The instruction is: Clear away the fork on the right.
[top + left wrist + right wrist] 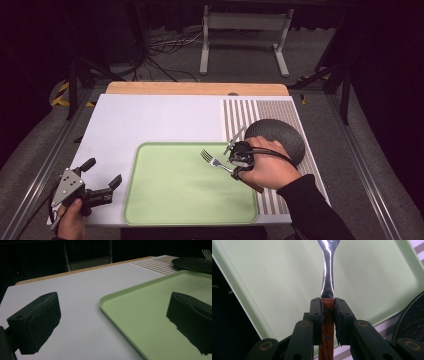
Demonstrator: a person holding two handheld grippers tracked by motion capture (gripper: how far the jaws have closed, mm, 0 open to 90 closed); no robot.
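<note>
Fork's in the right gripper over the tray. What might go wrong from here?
The right gripper clamps only the fork by its wooden handle; the long metal end could swing or slip when set down. The dark plate sits right beside that hand and may get bumped. The green tray could slide.

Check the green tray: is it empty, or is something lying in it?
Empty. The green tray shows bare surface all over; the fork is clamped by its wooden handle in the right gripper and held over the tray, apparently not lying in it.
</note>
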